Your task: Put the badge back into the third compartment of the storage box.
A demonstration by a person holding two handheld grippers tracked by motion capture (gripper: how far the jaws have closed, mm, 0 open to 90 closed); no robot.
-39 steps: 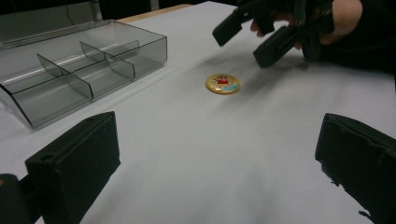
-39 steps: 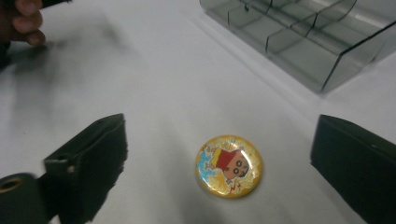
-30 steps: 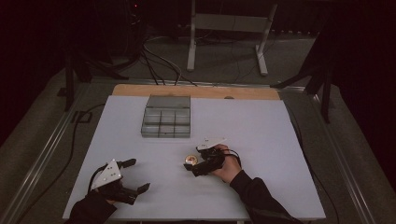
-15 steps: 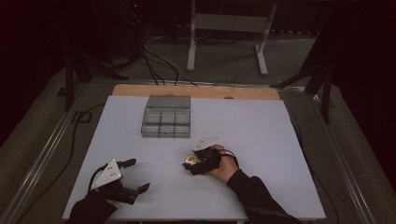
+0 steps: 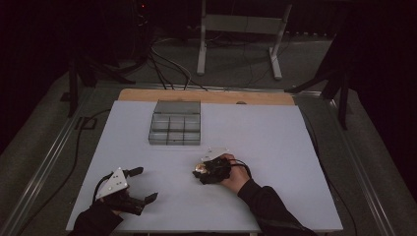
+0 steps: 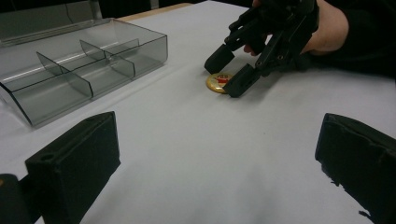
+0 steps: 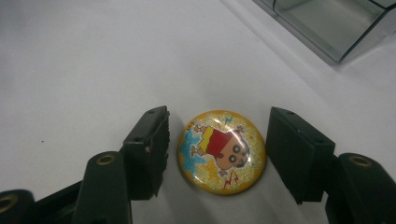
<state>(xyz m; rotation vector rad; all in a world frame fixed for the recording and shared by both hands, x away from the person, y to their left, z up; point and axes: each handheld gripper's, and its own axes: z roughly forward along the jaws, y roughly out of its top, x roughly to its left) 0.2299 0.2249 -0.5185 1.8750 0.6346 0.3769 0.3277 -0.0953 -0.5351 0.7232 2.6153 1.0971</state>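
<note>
Badge (image 7: 221, 151): round, domed, glossy, yellow glitter ground with a cartoon figure in a red top; lies flat on the table (image 5: 275, 132) near its middle, in front of the tray and apart from it

Table: matt white sheet, smooth, with a bare wooden strip along the far edge; wide clear surface to the right of the badge and between the two grippers

Tray (image 5: 175, 129): clear grey plastic, rectangular, thin partitions forming square compartments, hinged lid lying open behind it; stands toward the far side, left of centre

Right gripper (image 7: 217, 156): black, blocky pads, held low over the badge with one pad on each side; its jaws have just been closing, with the badge between them. Narrow gaps appear to remain on both sides, though the left one is slim and contact there cannot be ruled out

Left gripper (image 5: 139, 184): black with a grey three-cornered plate, jaws wide apart, nothing between them, at the near left corner, well apart from the badge
</note>
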